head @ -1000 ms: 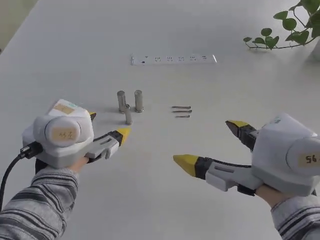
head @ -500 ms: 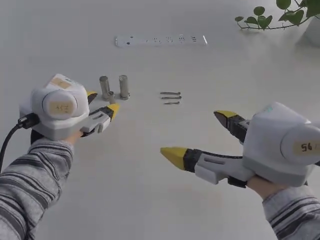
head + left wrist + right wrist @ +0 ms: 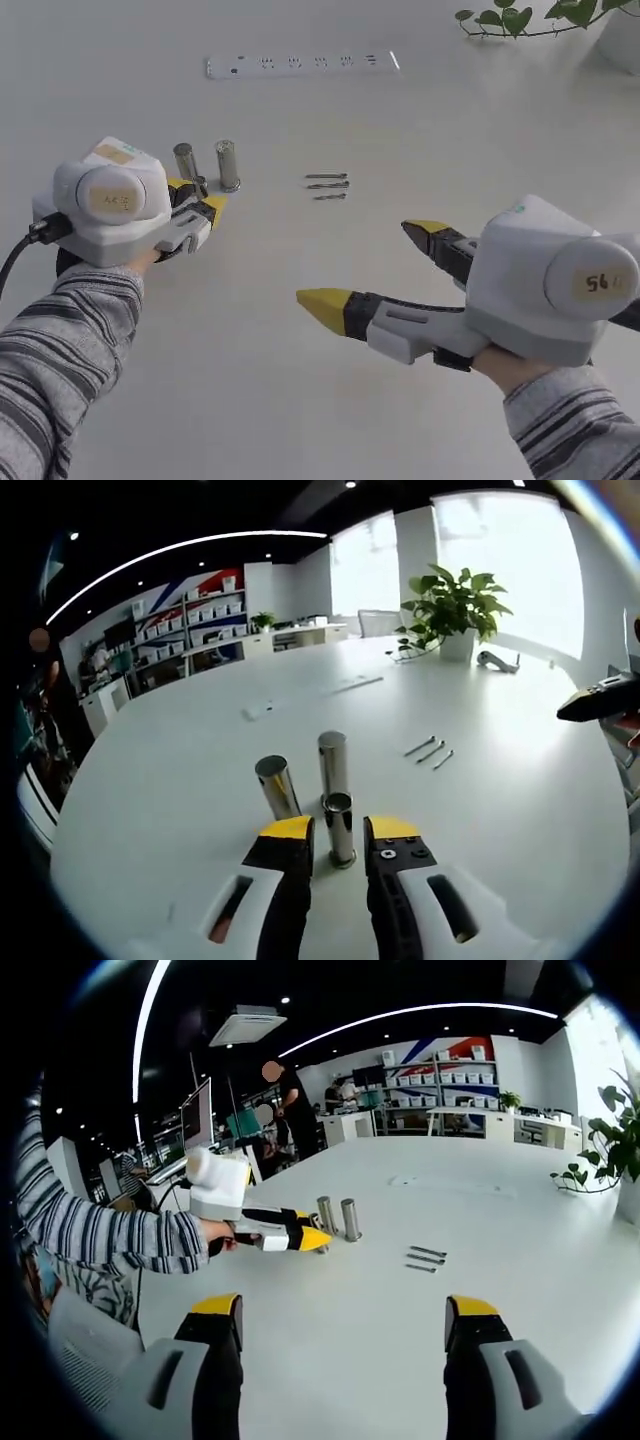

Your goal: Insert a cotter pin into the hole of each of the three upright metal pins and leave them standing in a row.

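**Left tongs straddling the nearest pin, cotter pins lying untouched**

The left tongs point(image 3: 338, 830) are sitting low on the white tabletop point(image 3: 250, 350) with their yellow-tipped jaws narrowly apart. One jaw is flanking each side of the nearest of the three metal pins point(image 3: 340, 828), with a sliver of gap showing on both sides, so they are not clamping it. This short pin is standing upright between the tips. The other two are standing upright just behind it, close together, the left one point(image 3: 277, 785) leaning a little in the fisheye and the right one point(image 3: 333, 765) taller.

In the head view, the same tongs point(image 3: 200, 200) are partly covering that front pin.

The three cotter pins point(image 3: 327, 186) are lying flat and parallel in a small stack on the tabletop, to the right of the metal pins and apart from them. None is sitting in a pin's hole.

The right tongs point(image 3: 375, 267) are hovering nearer the person with jaws spread wide, holding nothing, well short of the cotter pins.

A white power strip point(image 3: 300, 65) is lying farther back, and a potted plant point(image 3: 520, 15) is standing at the far right corner.
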Demonstrator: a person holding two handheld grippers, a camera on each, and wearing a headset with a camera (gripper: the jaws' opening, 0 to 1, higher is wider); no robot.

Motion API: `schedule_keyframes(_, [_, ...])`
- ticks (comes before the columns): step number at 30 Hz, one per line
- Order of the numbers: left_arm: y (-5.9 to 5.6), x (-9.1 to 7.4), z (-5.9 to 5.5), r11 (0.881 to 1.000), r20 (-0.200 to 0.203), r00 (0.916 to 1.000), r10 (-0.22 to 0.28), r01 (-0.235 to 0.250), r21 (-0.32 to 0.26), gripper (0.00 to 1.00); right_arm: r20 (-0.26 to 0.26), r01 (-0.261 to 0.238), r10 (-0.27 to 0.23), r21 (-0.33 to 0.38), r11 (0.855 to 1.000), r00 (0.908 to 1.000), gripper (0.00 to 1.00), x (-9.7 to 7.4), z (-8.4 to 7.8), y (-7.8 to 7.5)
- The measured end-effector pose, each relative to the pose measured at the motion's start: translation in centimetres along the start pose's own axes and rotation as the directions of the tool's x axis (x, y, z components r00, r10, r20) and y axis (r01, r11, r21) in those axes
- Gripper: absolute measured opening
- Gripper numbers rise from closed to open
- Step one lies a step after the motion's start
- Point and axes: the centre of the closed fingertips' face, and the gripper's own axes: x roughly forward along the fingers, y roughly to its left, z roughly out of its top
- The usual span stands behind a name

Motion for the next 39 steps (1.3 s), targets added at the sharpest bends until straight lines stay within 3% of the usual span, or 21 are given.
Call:
schedule_keyframes(7, [-0.4,0.3,0.1,1.000,-0.011,0.9999,0.003,-0.003,0.000,0.06,-0.019,0.003,-0.003,0.007,1.000,0.9998,0.80,-0.3,-0.3,-0.6])
schedule_keyframes(20, [-1.4,0.1,0.5,1.000,-0.009,0.9997,-0.021,0.021,-0.010,0.05,-0.034,-0.007,0.007,0.017,1.000,0.9994,0.79,-0.8,-0.4,-0.5])
schedule_keyframes(39, [-6.6,-0.7,0.8,0.991,-0.002,0.9915,-0.130,0.130,0.024,0.05,-0.042,0.004,-0.004,0.014,1.000,0.9991,0.78,-1.3,-0.5,-0.6])
